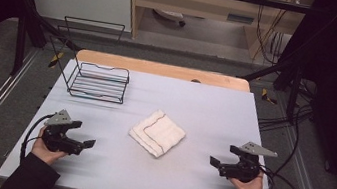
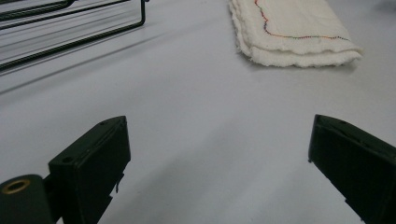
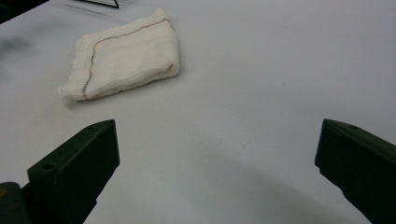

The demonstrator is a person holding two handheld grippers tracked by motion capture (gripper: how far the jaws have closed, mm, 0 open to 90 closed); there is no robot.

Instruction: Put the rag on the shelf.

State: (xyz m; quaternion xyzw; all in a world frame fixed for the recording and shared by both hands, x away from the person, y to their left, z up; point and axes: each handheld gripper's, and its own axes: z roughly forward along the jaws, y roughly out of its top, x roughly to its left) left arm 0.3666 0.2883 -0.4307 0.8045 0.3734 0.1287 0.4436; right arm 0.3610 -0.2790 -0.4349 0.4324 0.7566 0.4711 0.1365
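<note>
A folded white cloth (image 1: 157, 133) with a thin coloured stitched line lies flat in the middle of the counter (image 1: 214, 111); its layered edges look soft and thick. The left gripper (image 1: 83, 135) and right gripper (image 1: 222, 154) rest well apart on either side of it; both have jaws wide open, holding nothing.

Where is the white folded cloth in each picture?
High view: the folded cloth lies mid-table, between the two grippers.
Left gripper view: the cloth is at the top, right of middle.
Right gripper view: the cloth is at the upper left.
Shared landmark: the black wire rack, top left in both gripper views.
</note>
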